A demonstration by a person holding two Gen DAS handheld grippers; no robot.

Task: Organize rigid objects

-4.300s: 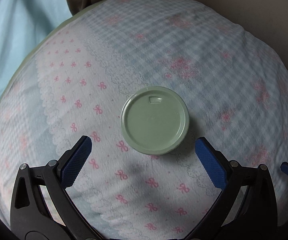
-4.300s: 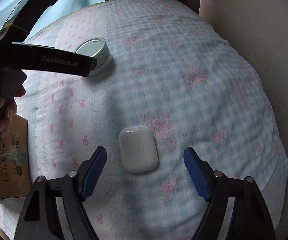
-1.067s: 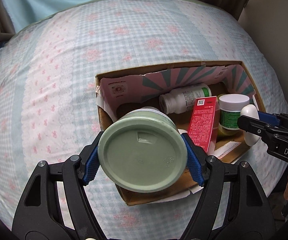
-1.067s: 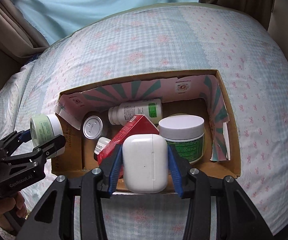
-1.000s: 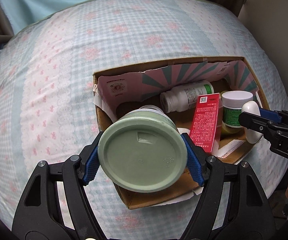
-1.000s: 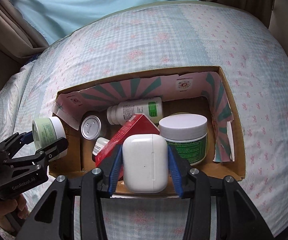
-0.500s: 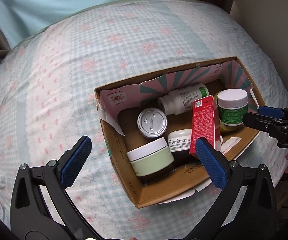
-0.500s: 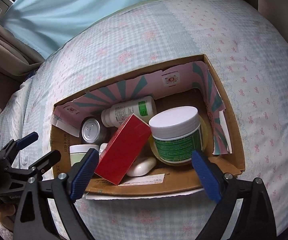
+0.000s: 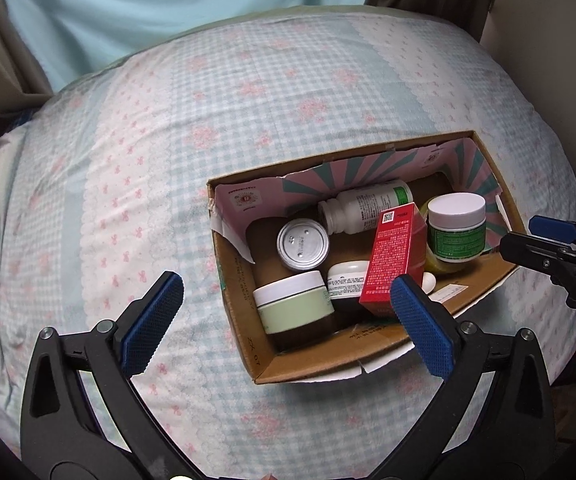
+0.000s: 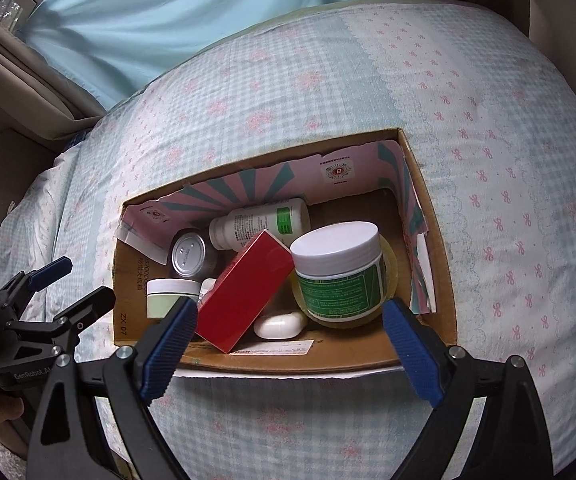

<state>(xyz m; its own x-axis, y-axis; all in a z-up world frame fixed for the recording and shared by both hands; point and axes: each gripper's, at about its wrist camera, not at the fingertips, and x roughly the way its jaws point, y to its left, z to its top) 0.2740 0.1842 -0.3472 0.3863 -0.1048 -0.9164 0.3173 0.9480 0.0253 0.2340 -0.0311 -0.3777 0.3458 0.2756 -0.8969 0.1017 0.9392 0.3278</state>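
Both grippers are seen spread wide and empty above a cardboard box set on a bedspread.

The left gripper is held over the box's near left corner. A green jar is seen just ahead, between its fingers, upright in that corner. A small dark jar is wedged beside it, and a silver can stands further ahead.

The right gripper is poised over the box's near wall. A white earbud case lies just ahead of it on the box floor, tucked between a tilted red carton and a green-labelled tub. A white bottle is laid on its side at the far wall.
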